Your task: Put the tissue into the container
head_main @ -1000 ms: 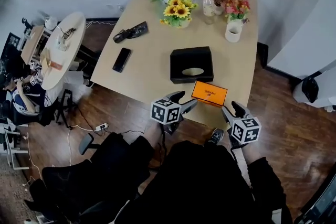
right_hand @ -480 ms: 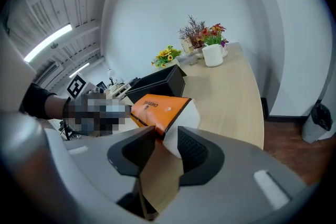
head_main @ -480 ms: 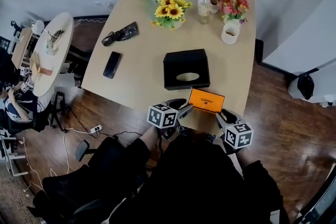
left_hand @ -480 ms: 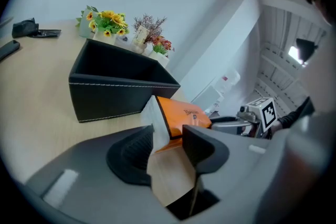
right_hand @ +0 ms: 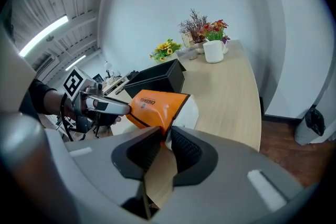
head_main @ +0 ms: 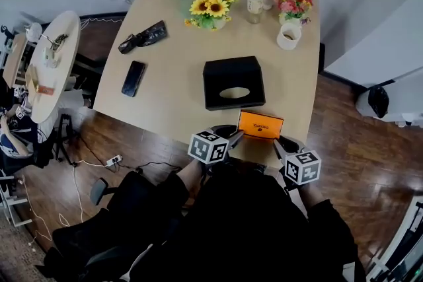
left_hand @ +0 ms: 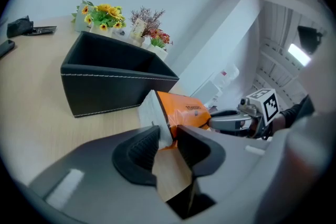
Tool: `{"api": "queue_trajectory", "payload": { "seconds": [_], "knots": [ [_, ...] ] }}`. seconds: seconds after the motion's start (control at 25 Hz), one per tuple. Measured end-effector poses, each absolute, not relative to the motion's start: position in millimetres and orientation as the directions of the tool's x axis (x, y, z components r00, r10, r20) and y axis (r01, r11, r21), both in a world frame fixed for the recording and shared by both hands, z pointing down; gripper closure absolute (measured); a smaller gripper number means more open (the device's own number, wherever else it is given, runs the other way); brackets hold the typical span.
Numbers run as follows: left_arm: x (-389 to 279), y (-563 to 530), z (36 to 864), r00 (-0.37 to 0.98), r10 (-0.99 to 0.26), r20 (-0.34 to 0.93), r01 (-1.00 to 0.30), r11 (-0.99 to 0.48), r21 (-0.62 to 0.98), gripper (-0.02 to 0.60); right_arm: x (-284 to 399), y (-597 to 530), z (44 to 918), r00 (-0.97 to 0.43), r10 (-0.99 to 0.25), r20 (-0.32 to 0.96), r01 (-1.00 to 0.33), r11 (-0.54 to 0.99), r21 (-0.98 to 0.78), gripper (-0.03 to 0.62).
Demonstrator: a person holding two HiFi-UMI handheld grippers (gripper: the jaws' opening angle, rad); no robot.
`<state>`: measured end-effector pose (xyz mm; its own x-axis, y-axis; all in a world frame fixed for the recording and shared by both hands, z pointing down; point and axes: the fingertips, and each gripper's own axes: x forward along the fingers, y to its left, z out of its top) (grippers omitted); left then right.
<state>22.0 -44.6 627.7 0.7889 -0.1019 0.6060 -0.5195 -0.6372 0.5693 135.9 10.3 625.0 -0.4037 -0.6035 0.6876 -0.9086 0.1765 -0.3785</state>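
Left gripper: the left gripper (head_main: 234,136) (left_hand: 167,136) has just been closing its jaws. They now pinch the near left corner of the orange plastic-wrapped tissue pack (head_main: 260,125) (left_hand: 185,110), at its white end, with only that thin corner between the ribbed pads.

Right gripper: the right gripper (head_main: 278,142) (right_hand: 165,139) has also just been closing its jaws. They are clamped on the pack's opposite corner, where the orange wrap meets the white end (right_hand: 155,104).

Tissue pack: it sits at the table's near edge between the two grippers, held at both ends. It is just on the person's side of the container and not inside it. Whether its underside rests on the table or hangs slightly clear cannot be told.

Container: the black leather-look rectangular container (head_main: 221,73) (left_hand: 107,91) (right_hand: 158,77) stands upright on the table, close behind the pack. Its top panel has an oval slot.

Table: the light wooden table (head_main: 170,99) carries everything here.

Far end of table: a bunch of yellow sunflowers (head_main: 208,6), a clear bottle (head_main: 255,2) and a white mug (head_main: 288,37) stand well apart from the pack.

Left side of table: a black phone (head_main: 133,78) lies flat, well apart from the container.
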Motion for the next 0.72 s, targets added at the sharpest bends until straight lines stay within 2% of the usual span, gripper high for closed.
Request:
{"api": "queue_trajectory", "payload": {
  "seconds": [0.36, 0.72],
  "knots": [
    [15.1, -34.9, 607.9, 0.798, -0.115, 0.592, -0.520, -0.628, 0.579, 0.491, 129.8, 15.0, 602.3, -0.426, -0.601, 0.677, -0.902, 0.226, -0.368, 0.530],
    [1.3, -28.1, 549.3, 0.808, -0.223, 0.545, -0.550, -0.618, 0.562, 0.491, 120.2, 10.4, 545.4, -0.476, -0.620, 0.623, -0.879, 0.324, -0.349, 0.530]
  ]
}}
